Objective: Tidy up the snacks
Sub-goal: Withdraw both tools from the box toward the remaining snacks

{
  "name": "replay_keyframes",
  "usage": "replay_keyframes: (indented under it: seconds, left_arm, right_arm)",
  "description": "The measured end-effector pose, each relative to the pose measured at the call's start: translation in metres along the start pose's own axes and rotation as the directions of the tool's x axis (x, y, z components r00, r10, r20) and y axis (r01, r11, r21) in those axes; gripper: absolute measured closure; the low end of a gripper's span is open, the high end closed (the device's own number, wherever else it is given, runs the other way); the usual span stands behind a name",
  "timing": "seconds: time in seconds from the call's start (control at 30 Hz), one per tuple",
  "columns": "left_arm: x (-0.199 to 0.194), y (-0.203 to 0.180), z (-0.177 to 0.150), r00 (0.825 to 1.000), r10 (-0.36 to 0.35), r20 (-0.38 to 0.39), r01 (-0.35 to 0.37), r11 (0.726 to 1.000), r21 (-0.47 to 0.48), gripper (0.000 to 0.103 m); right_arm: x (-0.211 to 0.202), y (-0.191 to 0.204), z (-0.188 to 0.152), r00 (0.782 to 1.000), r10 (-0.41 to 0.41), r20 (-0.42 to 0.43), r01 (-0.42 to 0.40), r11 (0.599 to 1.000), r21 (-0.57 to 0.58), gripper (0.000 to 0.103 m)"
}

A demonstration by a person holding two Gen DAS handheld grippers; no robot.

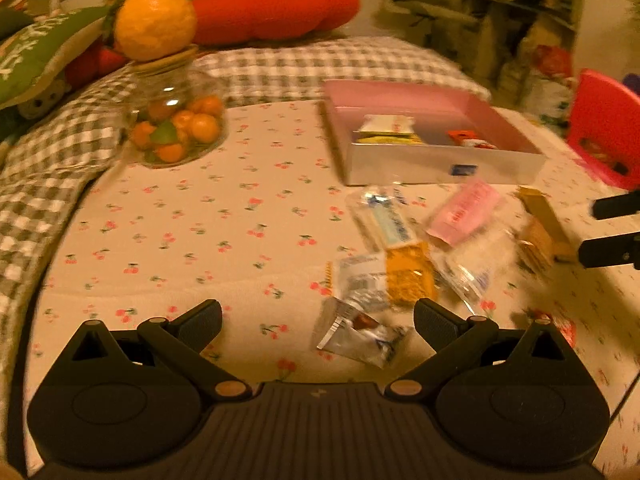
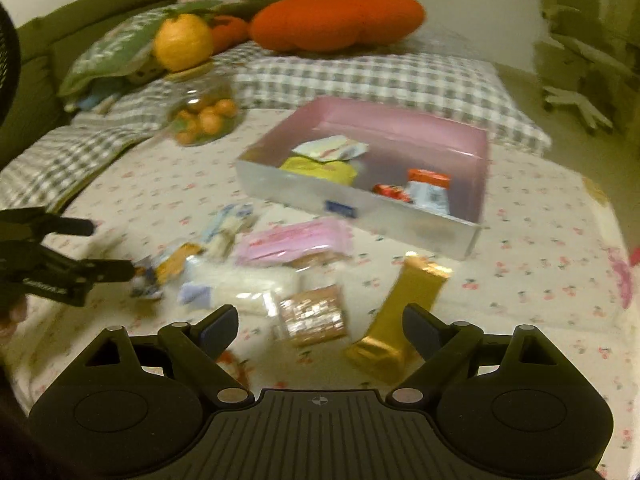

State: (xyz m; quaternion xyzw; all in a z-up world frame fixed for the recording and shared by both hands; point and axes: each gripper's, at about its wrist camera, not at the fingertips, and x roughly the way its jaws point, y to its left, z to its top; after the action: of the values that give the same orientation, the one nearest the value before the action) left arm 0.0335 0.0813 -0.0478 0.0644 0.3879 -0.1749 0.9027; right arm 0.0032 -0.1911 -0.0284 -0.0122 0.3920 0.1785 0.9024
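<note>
Snacks [image 1: 404, 264] loose on cherry-print tablecloth [image 1: 180, 216], in front of pink-lined box [image 1: 440, 160] already holding a few packets.

Left wrist view: left gripper [image 1: 318, 322] low over cloth, jaws apart, nothing between pads. Silver foil packet [image 1: 360, 336] just ahead, between the 2 fingertips' lines. Orange cracker pack [image 1: 412, 276], clear wrapper with blue print [image 1: 384, 220] and pink sachet [image 1: 464, 212] beyond, some overlapping. Likely light, thin, crinkly and slippery; contents probably brittle, so a gentle pinch across a sealed edge or narrow middle judged best. Glass jar of small oranges [image 1: 180, 128] far left, well apart from pile. Right gripper's fingers [image 1: 612, 224] entering at right edge, near brown packet [image 1: 536, 240].

Right wrist view: right gripper [image 2: 320, 330] also spread wide, empty. Gold bar wrapper [image 2: 400, 320] lying beside right fingertip, 1 end lifted slightly; brown patterned packet [image 2: 316, 316] between fingertips' lines; white translucent bag [image 2: 244, 280] and pink sachet [image 2: 296, 242] further on. Bar stiffer than sachets, probably easiest held across its width. Box [image 2: 360, 208] beyond pile, near wall standing in the direct path, so a lift over the rim likely needed. Left gripper [image 2: 100, 248] at left, close to pile; crowding between both tools a possible hindrance. Plush cushions [image 2: 340, 20] behind, clear of work.
</note>
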Motion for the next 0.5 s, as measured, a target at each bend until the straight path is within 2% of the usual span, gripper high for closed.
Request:
replay_keyframes:
  seconds: [0.13, 0.3, 0.5]
  left_arm:
    - [0.008, 0.0, -0.012, 0.999, -0.05, -0.014, 0.05, 0.998, 0.034, 0.001]
    - [0.022, -0.004, -0.024, 0.998, -0.053, -0.04, 0.057, 0.994, 0.098, 0.001]
    - [0.019, -0.005, -0.025, 0.997, -0.078, -0.006, 0.078, 0.991, 0.11, 0.0]
  right_arm:
    - [0.001, 0.012, -0.013, 0.996, 0.088, 0.005, -0.088, 0.995, -0.05, 0.012]
    - [0.006, 0.035, -0.027, 0.986, 0.163, -0.025, -0.165, 0.977, -0.135, 0.012]
    - [0.018, 0.058, -0.043, 0.98, 0.176, -0.091, -0.193, 0.95, -0.245, 0.012]
